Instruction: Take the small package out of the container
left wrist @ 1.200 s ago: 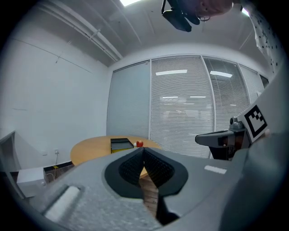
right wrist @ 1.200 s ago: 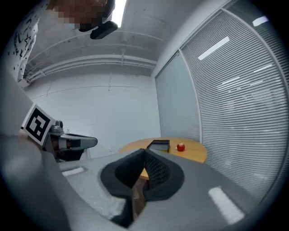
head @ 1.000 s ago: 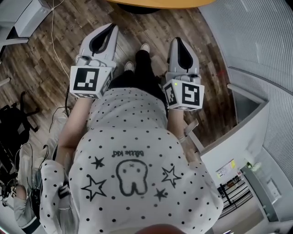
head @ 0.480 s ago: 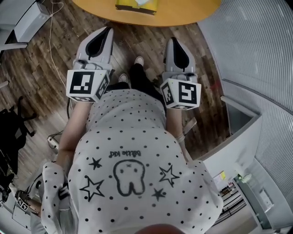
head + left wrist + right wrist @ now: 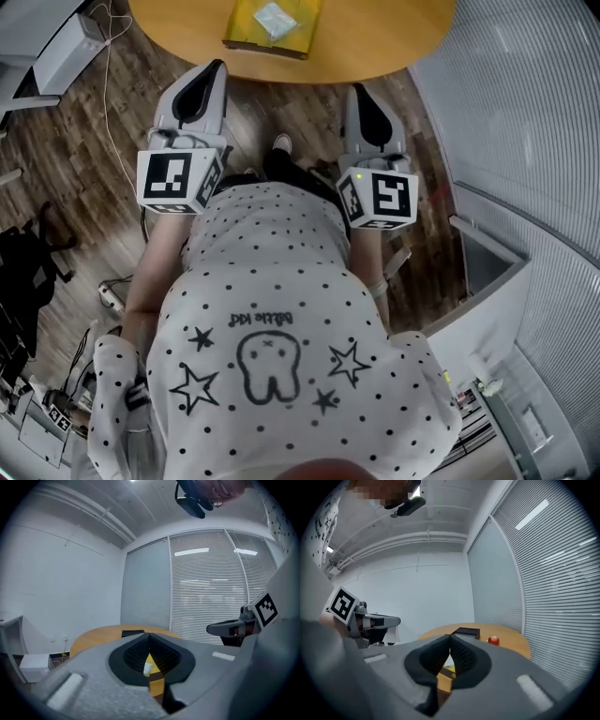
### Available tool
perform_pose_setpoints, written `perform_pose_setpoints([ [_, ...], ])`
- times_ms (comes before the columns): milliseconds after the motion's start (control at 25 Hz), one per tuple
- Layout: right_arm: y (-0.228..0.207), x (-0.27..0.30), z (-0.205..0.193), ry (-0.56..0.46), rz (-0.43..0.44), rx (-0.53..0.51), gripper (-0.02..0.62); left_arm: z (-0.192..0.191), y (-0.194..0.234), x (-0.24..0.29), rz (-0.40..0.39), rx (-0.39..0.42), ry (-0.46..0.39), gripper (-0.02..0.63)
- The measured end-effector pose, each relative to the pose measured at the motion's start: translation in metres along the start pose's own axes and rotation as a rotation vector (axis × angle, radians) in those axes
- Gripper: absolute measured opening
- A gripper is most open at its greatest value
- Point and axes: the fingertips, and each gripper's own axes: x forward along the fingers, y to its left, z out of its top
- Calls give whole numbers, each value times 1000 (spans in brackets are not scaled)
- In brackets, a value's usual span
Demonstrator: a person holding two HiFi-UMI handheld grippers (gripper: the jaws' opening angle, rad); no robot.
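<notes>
Both closed empty, left gripper (image 5: 217,67) and right gripper (image 5: 357,90) hang before the small package (image 5: 274,19).

A white, black-dotted fabric shirt (image 5: 281,272) on the person is carrying the only readable words. A short line of black lettering (image 5: 262,320), lying upside down in the head view, is appearing to spell "Little Kid". It is sitting just beside a drawn tooth outline (image 5: 267,364) with stars (image 5: 192,385) around it. The marker cube (image 5: 176,178) on the left tool (image 5: 216,67) and the marker cube (image 5: 380,198) on the right tool (image 5: 357,89) are showing black-and-white square code patterns, with no letters or numbers.
</notes>
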Motion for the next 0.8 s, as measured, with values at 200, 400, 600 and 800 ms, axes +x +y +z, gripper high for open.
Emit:
perform_pose_setpoints([
  [200, -13, 15, -2, 9, 18, 13, 5, -1, 15, 14, 63, -24, 12, 3],
  [400, 11, 6, -8, 21, 41, -2, 5, -5, 22, -20, 76, -51, 0, 3],
  [600, -18, 64, 10, 20, 112, -2, 5, 23, 43, 21, 154, -46, -19, 3],
  [800, -72, 64, -2, 20, 109, 22, 5, 19, 8, 56, 161, -10, 3, 3],
])
